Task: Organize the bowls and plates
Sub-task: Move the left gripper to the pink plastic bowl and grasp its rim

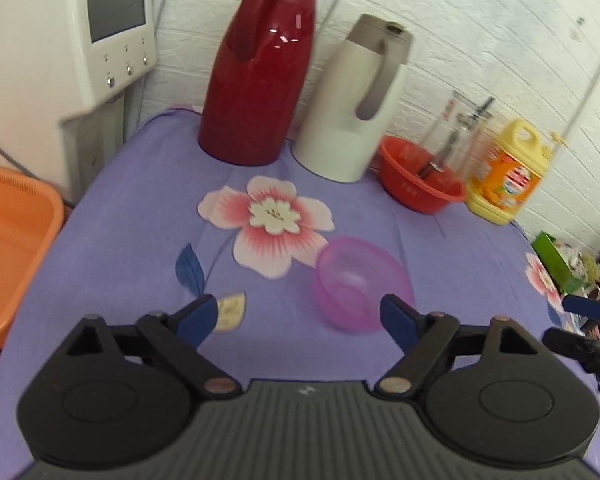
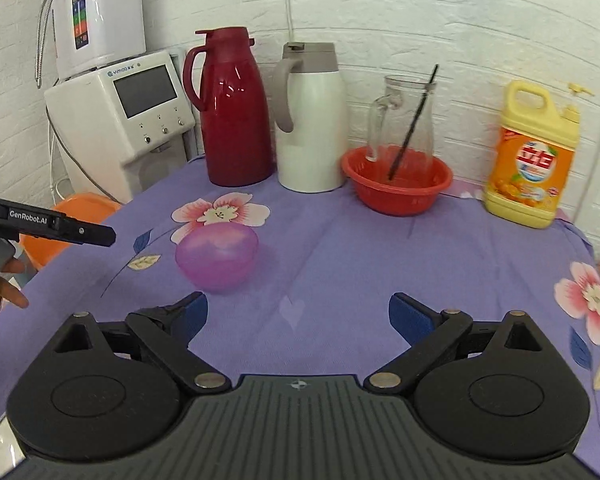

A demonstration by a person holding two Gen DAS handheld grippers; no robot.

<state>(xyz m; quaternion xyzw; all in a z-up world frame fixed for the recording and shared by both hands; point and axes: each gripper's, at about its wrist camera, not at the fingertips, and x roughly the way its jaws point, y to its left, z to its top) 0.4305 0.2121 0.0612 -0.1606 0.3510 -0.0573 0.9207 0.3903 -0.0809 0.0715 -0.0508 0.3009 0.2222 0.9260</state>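
L gripper (image 1: 298, 316): blue-padded black fingers (image 1: 198, 318) spread wide, nothing betw. them; translucent pink plastic bowl (image 1: 360, 280), round and smooth, sits on the purple floral cloth (image 1: 140, 200) just ahead of the R-side pad. R gripper (image 2: 298, 314): fingers wide apart too, empty, bowl ahead to its left. Behind: glossy red thermos (image 2: 232, 112), white matte thermos (image 2: 310, 120), red basin (image 2: 396, 188) w/ clear glass jug (image 2: 404, 120).
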